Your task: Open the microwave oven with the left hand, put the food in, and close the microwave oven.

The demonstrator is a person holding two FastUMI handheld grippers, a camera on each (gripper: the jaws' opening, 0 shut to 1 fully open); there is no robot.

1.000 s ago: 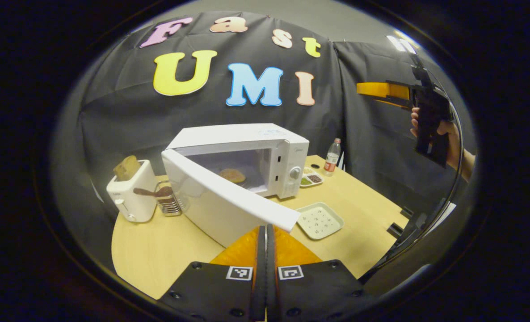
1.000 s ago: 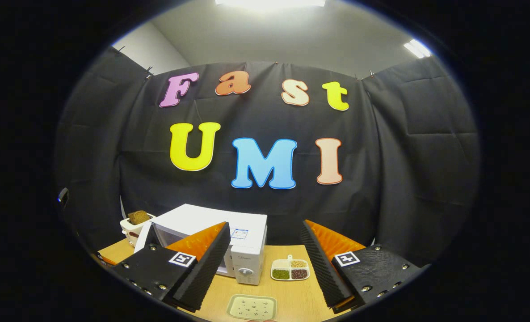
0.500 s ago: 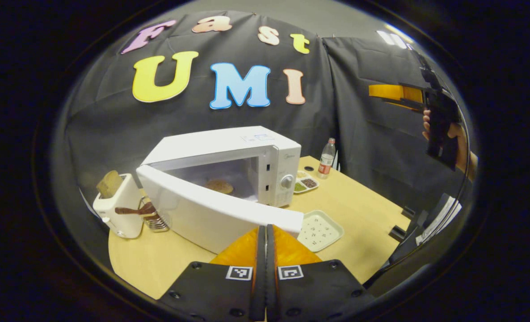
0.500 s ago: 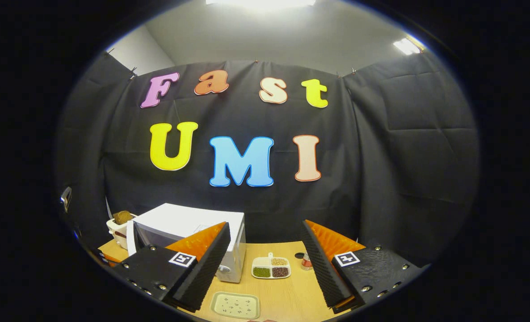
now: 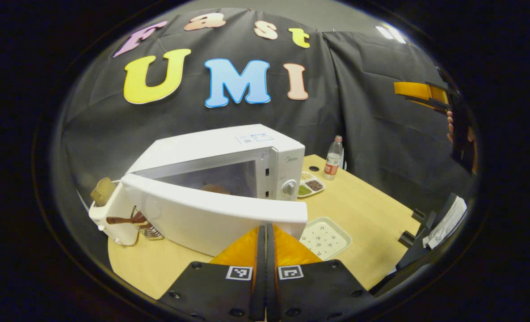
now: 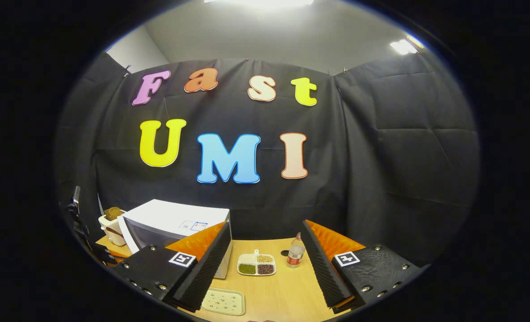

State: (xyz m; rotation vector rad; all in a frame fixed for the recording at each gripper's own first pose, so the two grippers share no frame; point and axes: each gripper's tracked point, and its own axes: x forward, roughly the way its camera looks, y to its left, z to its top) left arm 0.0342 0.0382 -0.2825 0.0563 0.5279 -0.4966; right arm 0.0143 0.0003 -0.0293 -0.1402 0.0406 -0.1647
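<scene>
Compared with a second ago, the microwave door [image 5: 211, 212] is standing at a narrower angle to the microwave oven [image 5: 229, 154], and my left gripper [image 5: 266, 250], its fingers pressed together with nothing between them, is sitting just behind the door's free edge; whether the tips are touching it I cannot tell. The food [image 5: 213, 188] is lying inside the cavity, now mostly hidden behind the door's upper rim. Ahead and to the right of the left gripper, an empty speckled tray [image 5: 325, 232] is resting on the table [image 5: 368, 214], close to the door's swinging end. Farther ahead, a divided dish [image 5: 309, 185] of grains and a bottle [image 5: 333, 158] are standing beside the oven's control side. To the left, a toaster [image 5: 111, 214] with a slice in it and a small rack [image 5: 151, 230] are standing partly behind the door. I am holding my right gripper [image 6: 265, 264] raised and well off to the right, its fingers spread apart and empty, and its view is now showing the bottle between them.
</scene>
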